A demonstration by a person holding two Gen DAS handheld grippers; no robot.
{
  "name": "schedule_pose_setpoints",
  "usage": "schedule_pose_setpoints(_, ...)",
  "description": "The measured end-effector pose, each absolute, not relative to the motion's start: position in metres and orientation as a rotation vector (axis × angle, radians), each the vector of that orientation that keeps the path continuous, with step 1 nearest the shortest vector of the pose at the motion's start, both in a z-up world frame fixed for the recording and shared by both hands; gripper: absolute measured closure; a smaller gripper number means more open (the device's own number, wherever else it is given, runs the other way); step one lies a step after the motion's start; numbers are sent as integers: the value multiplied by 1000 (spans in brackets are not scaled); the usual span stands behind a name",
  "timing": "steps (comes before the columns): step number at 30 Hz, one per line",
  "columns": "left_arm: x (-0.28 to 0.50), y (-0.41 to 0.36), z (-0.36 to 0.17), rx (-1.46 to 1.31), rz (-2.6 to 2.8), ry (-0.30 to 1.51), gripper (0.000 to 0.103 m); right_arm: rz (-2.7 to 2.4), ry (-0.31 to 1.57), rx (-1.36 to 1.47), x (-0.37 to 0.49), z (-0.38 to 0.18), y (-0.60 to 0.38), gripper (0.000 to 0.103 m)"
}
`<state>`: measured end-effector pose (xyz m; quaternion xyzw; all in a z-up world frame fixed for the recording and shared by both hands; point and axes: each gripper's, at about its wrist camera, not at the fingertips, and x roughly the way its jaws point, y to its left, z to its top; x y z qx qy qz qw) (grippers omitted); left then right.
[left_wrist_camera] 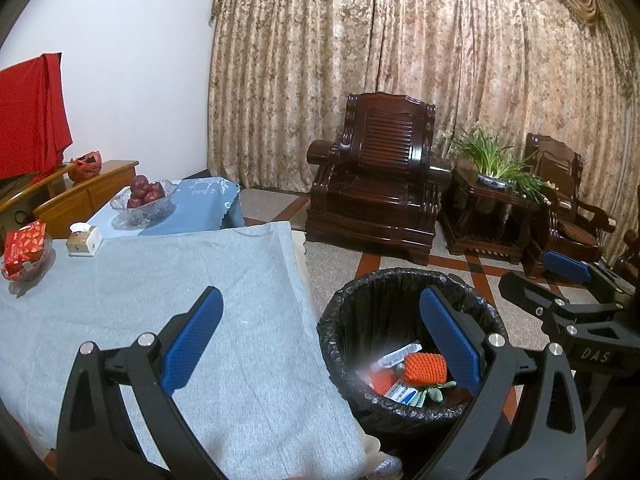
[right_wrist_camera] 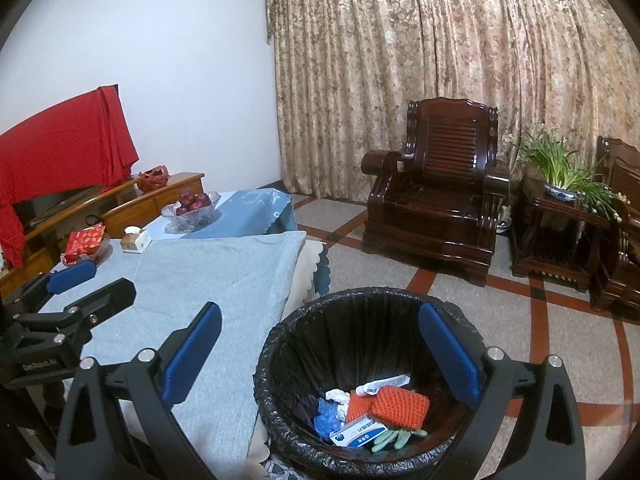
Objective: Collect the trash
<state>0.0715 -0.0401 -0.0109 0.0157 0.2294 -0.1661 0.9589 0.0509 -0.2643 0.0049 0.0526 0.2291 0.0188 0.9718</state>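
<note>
Black plastic liner bag fills the round trash bin (right_wrist_camera: 280, 356) on the tiled floor, just beside the table edge. Trash is already inside: orange foam fruit-net sleeves (right_wrist_camera: 400, 402), a white-and-blue cardboard medicine box (right_wrist_camera: 358, 436), a crumpled blue glove or wrapper (right_wrist_camera: 326, 416), white crumpled paper (right_wrist_camera: 337, 396), a green glove (right_wrist_camera: 394, 438) and a white flat packet (right_wrist_camera: 384, 385). The left-wrist view shows the same pile, partly washed out by glare.

Left gripper (left_wrist_camera: 320, 344) is spread wide and empty, one finger over the grey woven tablecloth (left_wrist_camera: 160, 300), the other over the bin. Right gripper (right_wrist_camera: 320, 356) is also spread wide, holding nothing, hovering above the bin mouth.

The near cloth shows no loose litter. Far end carries a red patterned packet in a clear dish (right_wrist_camera: 85, 242), a small white-and-brown tissue box (right_wrist_camera: 135, 239) and a cut-glass bowl of red apples (right_wrist_camera: 192, 206); these look like household items, not trash.

Judgement: collection is mostly or fully done. What may be left is a check of areas outside the views, and possibly tying the liner.
</note>
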Motion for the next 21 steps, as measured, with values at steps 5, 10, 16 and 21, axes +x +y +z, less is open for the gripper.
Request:
schedule_pose_setpoints(5, 72, -40, -11, 31, -336, 465, 7, 37, 463, 107, 51, 5, -264, 6)
schedule_pose_setpoints(10, 71, -41, -10, 29, -338, 465, 7, 37, 468, 107, 51, 1, -266, 6)
schedule_pose_setpoints(16, 71, -37, -11, 32, -337, 469, 7, 36, 470, 109, 53, -7, -267, 6)
schedule_pose_setpoints(21, 71, -34, -12, 31, -334, 469, 7, 36, 471, 109, 53, -7, -267, 6)
